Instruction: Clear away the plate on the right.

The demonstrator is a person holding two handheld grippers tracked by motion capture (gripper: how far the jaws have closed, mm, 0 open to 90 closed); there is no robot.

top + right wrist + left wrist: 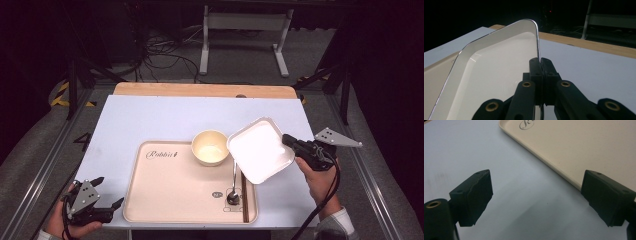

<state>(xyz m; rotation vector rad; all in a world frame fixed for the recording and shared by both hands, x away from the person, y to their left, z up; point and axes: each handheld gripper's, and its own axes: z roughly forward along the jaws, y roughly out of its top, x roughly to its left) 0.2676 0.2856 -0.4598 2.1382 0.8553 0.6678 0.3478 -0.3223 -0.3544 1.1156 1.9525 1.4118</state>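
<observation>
A white square plate (pixel 260 148) hangs tilted above the right end of the beige tray (pixel 170 192), held by its right rim. My right gripper (pixel 289 140) is shut on that rim; in the right gripper view the jaws pinch the plate's thin edge (pixel 538 50) between them at the gripper (pixel 540 61). A cream bowl (pixel 210 147) stands on the tray just left of the plate. A spoon (pixel 233 187) lies on the tray below the plate. My left gripper (pixel 106 191) rests open at the table's front left corner, beside the tray's edge (pixel 544 165), with nothing between its pads (pixel 477 195).
The tray lies on a pale blue mat (pixel 150 120) over a wooden table (pixel 200 90). A dark chopstick (pixel 244 197) lies along the tray's right side. Beyond the table stand a white frame (pixel 245 30) and floor cables (pixel 165 50).
</observation>
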